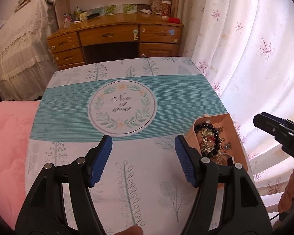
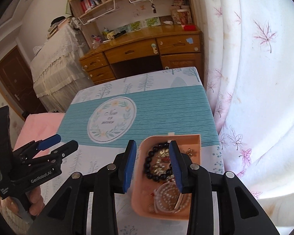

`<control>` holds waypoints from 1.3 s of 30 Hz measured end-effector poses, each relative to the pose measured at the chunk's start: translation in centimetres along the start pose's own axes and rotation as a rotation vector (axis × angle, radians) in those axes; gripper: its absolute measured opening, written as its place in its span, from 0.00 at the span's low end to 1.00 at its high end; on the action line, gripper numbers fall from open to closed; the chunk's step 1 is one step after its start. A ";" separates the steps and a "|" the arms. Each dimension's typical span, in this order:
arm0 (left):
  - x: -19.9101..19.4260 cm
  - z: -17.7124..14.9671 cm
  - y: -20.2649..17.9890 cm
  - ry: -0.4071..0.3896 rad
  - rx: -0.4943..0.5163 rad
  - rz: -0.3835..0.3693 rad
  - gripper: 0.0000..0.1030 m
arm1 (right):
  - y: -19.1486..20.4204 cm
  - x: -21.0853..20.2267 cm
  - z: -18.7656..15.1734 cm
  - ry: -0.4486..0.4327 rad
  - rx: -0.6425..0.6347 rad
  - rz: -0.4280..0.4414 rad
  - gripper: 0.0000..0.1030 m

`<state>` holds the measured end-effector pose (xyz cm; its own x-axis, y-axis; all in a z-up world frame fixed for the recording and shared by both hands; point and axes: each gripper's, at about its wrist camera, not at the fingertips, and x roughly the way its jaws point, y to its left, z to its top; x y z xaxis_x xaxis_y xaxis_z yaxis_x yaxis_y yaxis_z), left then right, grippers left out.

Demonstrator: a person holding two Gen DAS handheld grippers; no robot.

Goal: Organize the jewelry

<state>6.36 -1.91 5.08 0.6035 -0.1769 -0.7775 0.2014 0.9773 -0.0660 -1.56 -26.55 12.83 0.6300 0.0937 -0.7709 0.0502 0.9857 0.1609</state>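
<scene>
left wrist view: the left gripper [image 1: 143, 160] hangs above the table covered in a pale cloth printed with trees and a teal striped band [image 1: 64, 113]. its blue-padded fingers stand well apart with nothing between them — only bare cloth shows in the gap. the open pink rectangular jewelry box [image 1: 238, 139] sits to the right of it, near the table's right edge, holding a black bead bracelet [image 1: 215, 137] and gold-toned pieces tangled together. the right gripper [image 1: 278, 131] enters from the far right edge, above and beside the box; from this view i cannot tell how its fingers stand.

right wrist view: the right gripper [image 2: 152, 166] is over the pink box [image 2: 194, 140], its fingers partly apart and empty. the left finger lines up just outside the box's left wall, the right one over the contents, though neither is seen to touch. inside lie the black bead bracelet [image 2: 149, 161], a white pearl strand [image 2: 166, 195] coiled nearer the camera, and a gold ornament between them. the left gripper [image 2: 58, 143] shows at lower left, off the box, fingers apart.

judgement: all visible jewelry lies in the box and both grippers are empty — the step in hand reads as a release or a pause between picks. the next move calls for choosing one piece, likely the bracelet, and closing on it alone without snagging the tangle.
</scene>
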 end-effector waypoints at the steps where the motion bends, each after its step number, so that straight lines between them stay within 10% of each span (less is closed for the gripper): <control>1: -0.8 -0.4 0.3 0.000 -0.004 0.007 0.62 | 0.7 -0.7 -0.3 -0.002 -0.007 0.012 0.35; 10: -5.3 -5.0 3.6 0.028 -0.089 0.064 0.62 | 6.1 -5.4 -5.3 0.007 -0.015 0.081 0.48; 23: -7.1 -10.5 1.9 0.022 -0.075 0.122 0.62 | 11.5 -6.7 -12.8 -0.028 -0.076 -0.041 0.60; 39: -6.4 -10.5 1.8 0.024 -0.089 0.119 0.62 | 11.3 -2.9 -12.9 0.047 -0.063 -0.014 0.61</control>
<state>-5.21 2.20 3.33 0.5999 -0.0576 -0.7980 0.0602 0.9978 -0.0268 -12.85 -13.85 8.90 0.5923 0.0854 -0.8012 0.0086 0.9936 0.1123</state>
